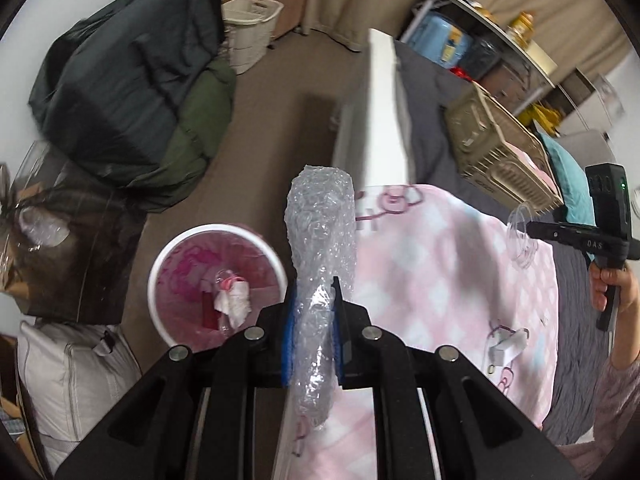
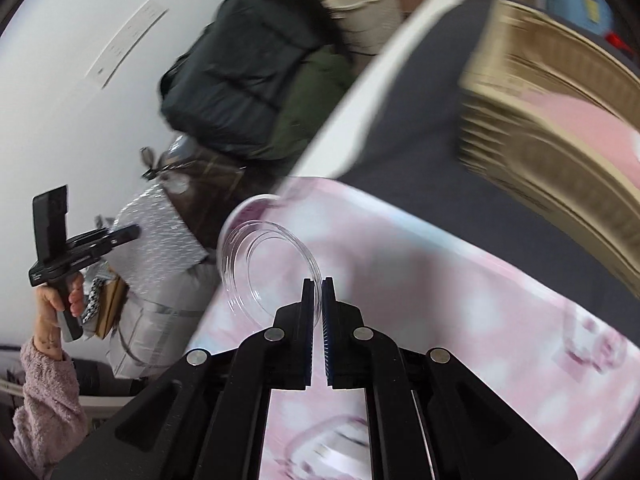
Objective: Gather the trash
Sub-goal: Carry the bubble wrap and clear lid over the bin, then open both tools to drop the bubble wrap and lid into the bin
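My left gripper (image 1: 316, 292) is shut on a crumpled roll of clear bubble wrap (image 1: 320, 232), held over the bed's edge, just right of a white-rimmed pink trash bin (image 1: 218, 276) on the floor. The bin holds a tissue and clear plastic. My right gripper (image 2: 318, 284) is shut on the rim of a clear round plastic lid (image 2: 264, 264), held above the pink blanket (image 2: 440, 280). The lid (image 1: 520, 236) and right gripper (image 1: 532, 230) also show at the right of the left wrist view. The bin's rim (image 2: 248, 204) peeks past the bed edge. The left gripper (image 2: 132, 232) shows at the left.
Dark and green bedding bags (image 1: 128, 92) lie on the floor left of the bin. A brown bag (image 1: 68, 256) and a white bag (image 1: 76, 368) stand nearer. A tan basket (image 1: 500, 152) sits on the bed. A white item (image 1: 508, 342) lies on the blanket. Shelves (image 1: 500, 36) stand behind.
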The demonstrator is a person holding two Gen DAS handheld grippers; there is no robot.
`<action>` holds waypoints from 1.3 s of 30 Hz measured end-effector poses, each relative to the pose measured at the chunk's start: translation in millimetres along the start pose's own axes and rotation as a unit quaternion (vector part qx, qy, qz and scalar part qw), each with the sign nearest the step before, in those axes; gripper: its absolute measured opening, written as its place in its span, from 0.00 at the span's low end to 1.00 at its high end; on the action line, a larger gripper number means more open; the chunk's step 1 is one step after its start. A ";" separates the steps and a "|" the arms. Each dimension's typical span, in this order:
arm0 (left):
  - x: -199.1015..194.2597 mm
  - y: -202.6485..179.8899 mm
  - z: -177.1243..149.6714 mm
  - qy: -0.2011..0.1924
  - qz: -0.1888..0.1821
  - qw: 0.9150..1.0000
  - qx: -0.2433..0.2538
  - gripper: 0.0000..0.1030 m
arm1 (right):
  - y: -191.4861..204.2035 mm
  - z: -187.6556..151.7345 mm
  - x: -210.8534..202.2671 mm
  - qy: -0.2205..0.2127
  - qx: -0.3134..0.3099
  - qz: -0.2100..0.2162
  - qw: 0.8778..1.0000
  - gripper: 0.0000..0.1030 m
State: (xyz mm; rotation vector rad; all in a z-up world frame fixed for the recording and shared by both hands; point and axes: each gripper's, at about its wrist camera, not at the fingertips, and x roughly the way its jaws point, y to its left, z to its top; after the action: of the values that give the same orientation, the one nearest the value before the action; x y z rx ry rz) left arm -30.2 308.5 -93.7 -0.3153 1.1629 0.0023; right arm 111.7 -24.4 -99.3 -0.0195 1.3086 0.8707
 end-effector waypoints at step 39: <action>122.2 152.6 -34.9 0.061 0.018 0.996 -0.064 0.14 | 126.6 49.4 221.2 0.094 -0.041 -0.023 0.994 0.04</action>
State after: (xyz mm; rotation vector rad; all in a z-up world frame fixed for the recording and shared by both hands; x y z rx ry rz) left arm -37.6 426.2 -253.5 -0.4125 1.2915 0.0904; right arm 80.8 206.9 -212.9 -0.1988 1.4415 0.8985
